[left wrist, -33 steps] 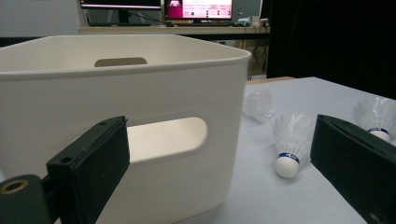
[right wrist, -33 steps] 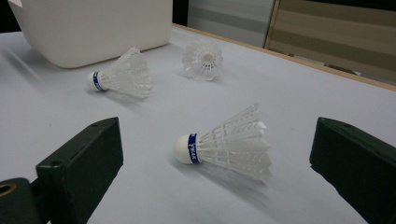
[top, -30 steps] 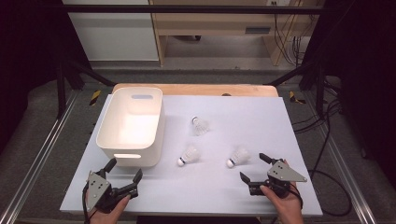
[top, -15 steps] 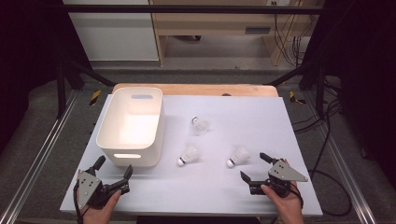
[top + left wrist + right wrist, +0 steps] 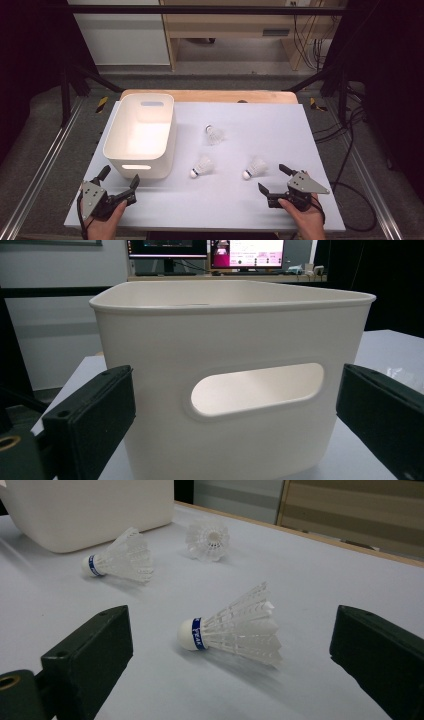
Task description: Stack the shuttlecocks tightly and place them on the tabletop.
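Near right, right gripper (image 5: 275, 179) spread wide before nearest shuttlecock (image 5: 231, 627) lying on white table (image 5: 240, 200); near left, left gripper (image 5: 119, 179) spread facing white bin (image 5: 225, 365).

The left gripper (image 5: 119, 181) is held at the lower left of the high view, jaws spread wide. The right gripper (image 5: 274, 179) is held at the lower right, jaws likewise parted.

A white tub (image 5: 230, 370) stands close ahead on the table (image 5: 380, 347), its handle slot facing the camera. The left gripper (image 5: 235, 425) has its jaws spread wide, at 8 and 4 o'clock.
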`<state>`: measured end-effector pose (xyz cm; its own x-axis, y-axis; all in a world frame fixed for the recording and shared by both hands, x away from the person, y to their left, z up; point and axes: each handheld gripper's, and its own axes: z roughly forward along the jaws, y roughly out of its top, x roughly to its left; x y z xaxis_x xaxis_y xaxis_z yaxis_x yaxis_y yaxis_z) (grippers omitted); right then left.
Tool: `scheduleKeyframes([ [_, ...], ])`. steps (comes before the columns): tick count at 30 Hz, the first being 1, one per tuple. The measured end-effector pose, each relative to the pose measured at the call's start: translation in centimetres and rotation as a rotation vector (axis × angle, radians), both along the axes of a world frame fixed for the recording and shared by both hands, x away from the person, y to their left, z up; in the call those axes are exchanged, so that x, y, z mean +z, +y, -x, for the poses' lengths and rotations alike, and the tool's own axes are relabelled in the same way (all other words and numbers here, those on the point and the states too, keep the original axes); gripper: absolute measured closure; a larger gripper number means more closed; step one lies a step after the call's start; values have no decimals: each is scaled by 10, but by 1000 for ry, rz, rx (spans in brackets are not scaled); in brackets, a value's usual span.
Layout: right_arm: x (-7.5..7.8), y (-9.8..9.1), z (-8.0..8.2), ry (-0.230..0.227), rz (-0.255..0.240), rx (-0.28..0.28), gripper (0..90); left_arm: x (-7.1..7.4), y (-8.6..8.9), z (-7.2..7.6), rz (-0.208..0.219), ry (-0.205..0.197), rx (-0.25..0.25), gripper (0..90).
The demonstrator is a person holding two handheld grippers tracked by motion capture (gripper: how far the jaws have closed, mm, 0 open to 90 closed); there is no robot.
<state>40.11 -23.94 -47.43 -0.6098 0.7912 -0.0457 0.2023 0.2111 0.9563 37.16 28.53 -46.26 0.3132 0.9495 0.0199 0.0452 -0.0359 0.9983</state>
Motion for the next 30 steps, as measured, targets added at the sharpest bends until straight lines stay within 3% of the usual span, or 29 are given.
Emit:
scheduleKeyframes([
  [9, -1, 1, 0, 13, 3, -17, 74, 0, -2, 0, -4, -1, -17, 23],
  [18, 0, 3, -1, 60, -9, -9, 95, -1, -2, 0, 1, 0, -20, 23],
  [23, 5, 4, -9, 96, 40, 8, 112, -1, -6, 0, -25, 1, -29, 23],
  [30, 10, 7, -33, 178, 87, 52, 163, -1, -5, -1, -13, 4, -26, 23],
])
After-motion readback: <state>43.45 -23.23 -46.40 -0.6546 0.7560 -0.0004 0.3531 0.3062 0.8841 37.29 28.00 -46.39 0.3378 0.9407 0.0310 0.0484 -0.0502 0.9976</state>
